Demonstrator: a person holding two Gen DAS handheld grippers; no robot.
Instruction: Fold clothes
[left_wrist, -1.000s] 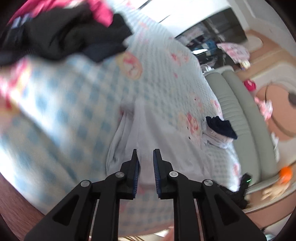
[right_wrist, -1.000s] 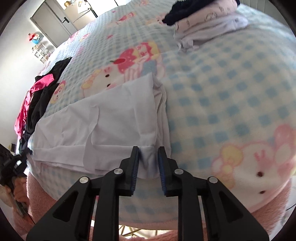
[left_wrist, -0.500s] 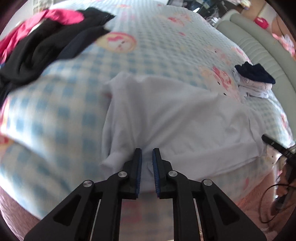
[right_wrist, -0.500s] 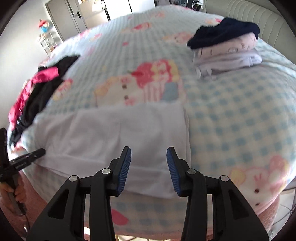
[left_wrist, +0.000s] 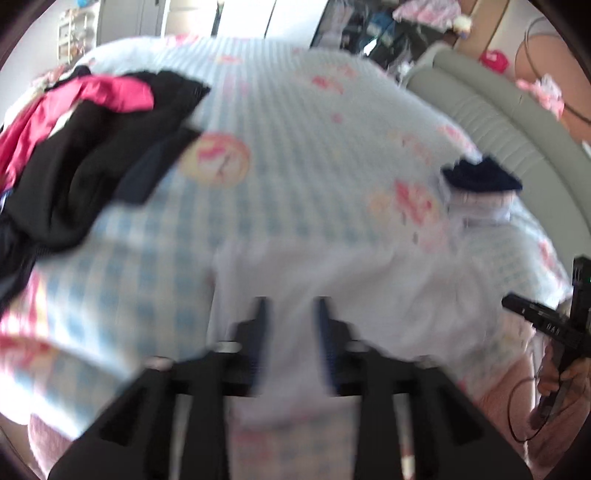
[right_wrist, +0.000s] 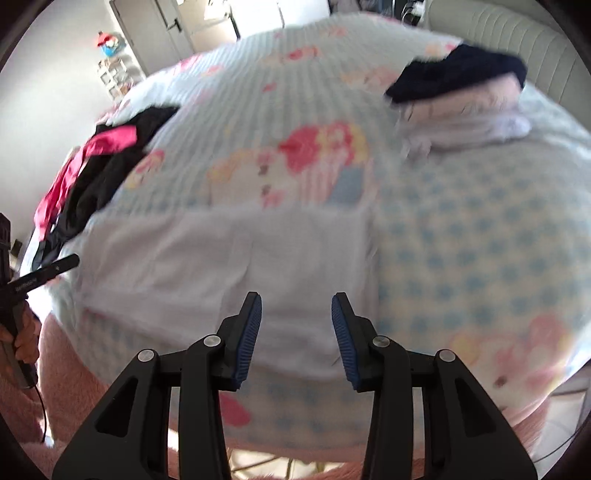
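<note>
White shirt (right_wrist: 229, 258) lies flat at the near edge of the bed (right_wrist: 480, 229), its long axis crosswise before us; our right tongs (right_wrist: 296, 321) stand apart over its right end, our left tongs (left_wrist: 290, 332) apart over its left end, both equally near.

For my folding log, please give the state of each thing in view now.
left hand-held gripper: open, empty.
right hand-held gripper: open, empty.
white cloth garment: spread flat on the blue checked blanket, at its near edge.
small clothes stack with dark navy top: folded.
black and pink clothes heap: unfolded, crumpled.
</note>
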